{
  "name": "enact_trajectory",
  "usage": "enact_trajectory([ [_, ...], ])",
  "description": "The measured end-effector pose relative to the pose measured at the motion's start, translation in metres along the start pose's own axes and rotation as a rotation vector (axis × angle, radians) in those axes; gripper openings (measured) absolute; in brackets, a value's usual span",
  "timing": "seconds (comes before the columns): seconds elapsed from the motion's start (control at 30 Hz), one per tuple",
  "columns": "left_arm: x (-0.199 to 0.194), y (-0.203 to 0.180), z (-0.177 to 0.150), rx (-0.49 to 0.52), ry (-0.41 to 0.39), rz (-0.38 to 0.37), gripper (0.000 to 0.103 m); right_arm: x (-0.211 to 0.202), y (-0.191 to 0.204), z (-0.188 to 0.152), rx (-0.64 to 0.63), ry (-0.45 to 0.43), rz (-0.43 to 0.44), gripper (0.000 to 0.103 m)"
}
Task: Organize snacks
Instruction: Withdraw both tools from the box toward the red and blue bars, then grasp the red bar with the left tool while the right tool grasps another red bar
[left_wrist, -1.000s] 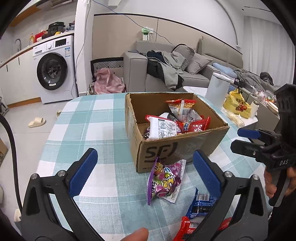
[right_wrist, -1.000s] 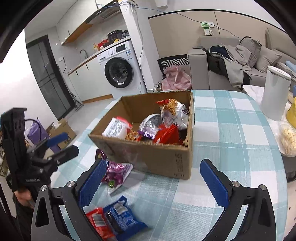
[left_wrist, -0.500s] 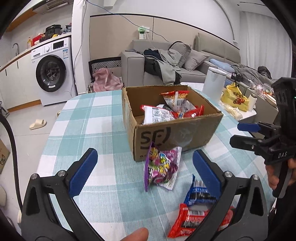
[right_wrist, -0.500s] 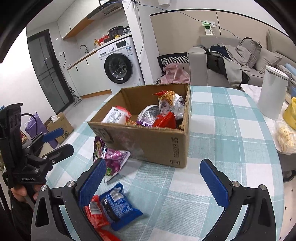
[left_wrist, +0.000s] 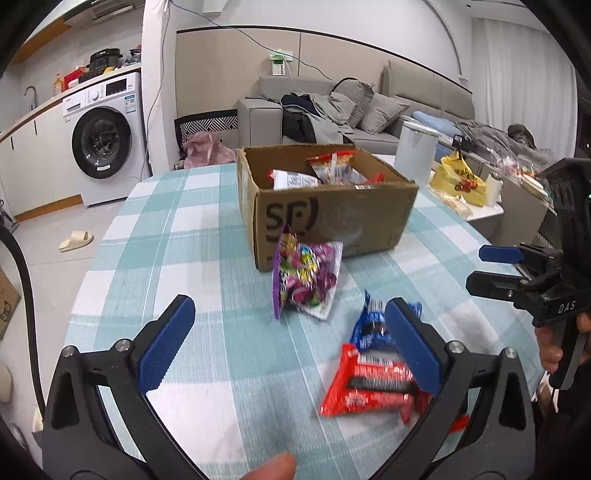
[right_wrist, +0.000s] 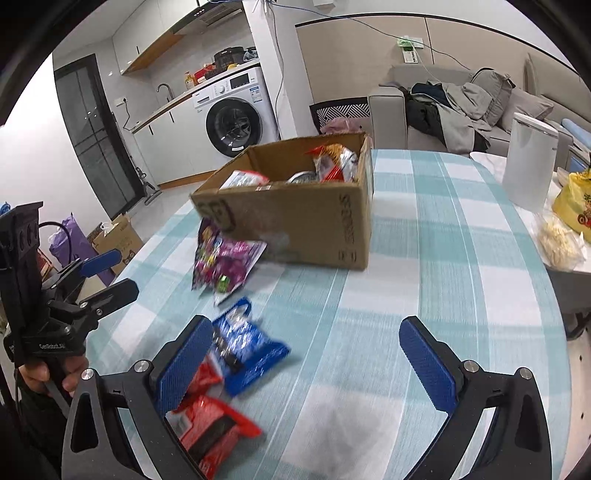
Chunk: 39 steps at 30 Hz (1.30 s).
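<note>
A cardboard box (left_wrist: 332, 218) (right_wrist: 303, 221) with several snack packs inside stands on the checked table. A purple candy bag (left_wrist: 304, 275) (right_wrist: 225, 260) leans against its near side. A blue snack pack (left_wrist: 369, 326) (right_wrist: 245, 345) and a red snack pack (left_wrist: 369, 387) (right_wrist: 210, 428) lie nearer to me. My left gripper (left_wrist: 288, 347) is open and empty, above the table short of the packs. My right gripper (right_wrist: 308, 363) is open and empty, with the blue and red packs by its left finger.
The table (left_wrist: 192, 236) has a teal and white checked cloth. A white canister (right_wrist: 528, 166), a yellow bag (right_wrist: 576, 206) and a clear food bag (right_wrist: 557, 240) sit on a side table to the right. A sofa and a washing machine stand behind.
Both grippers have drawn back from the box and lowered, so the box looks smaller and the blue and red packs have come into fuller view. Both stay open.
</note>
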<state>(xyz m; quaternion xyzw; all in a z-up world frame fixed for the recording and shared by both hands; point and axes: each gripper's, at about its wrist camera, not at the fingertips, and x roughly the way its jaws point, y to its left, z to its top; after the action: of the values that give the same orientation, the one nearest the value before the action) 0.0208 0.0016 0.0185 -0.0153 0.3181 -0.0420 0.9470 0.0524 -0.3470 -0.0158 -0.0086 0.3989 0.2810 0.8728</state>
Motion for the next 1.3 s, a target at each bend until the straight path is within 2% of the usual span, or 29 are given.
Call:
enact_trajectory([
  [0.1, -0.003, -0.003, -0.010, 0.011, 0.011, 0.000, 0.103, -0.003, 0.007, -0.011, -0.030, 0.008, -0.015, 0.103],
  [0.4, -0.012, -0.009, -0.040, 0.030, 0.046, -0.003, 0.103, -0.006, 0.027, -0.043, -0.107, 0.054, 0.027, 0.103],
  [0.63, -0.002, -0.014, -0.058, 0.046, 0.098, -0.020, 0.103, 0.012, 0.044, -0.056, -0.171, 0.137, 0.057, 0.103],
  [0.97, 0.004, -0.021, -0.060, 0.069, 0.120, -0.047, 0.103, 0.027, 0.068, -0.070, -0.285, 0.202, 0.055, 0.103],
  [1.3, 0.013, -0.032, -0.059, 0.124, 0.166, -0.068, 0.103, 0.028, 0.046, -0.066, -0.236, 0.215, 0.033, 0.103],
])
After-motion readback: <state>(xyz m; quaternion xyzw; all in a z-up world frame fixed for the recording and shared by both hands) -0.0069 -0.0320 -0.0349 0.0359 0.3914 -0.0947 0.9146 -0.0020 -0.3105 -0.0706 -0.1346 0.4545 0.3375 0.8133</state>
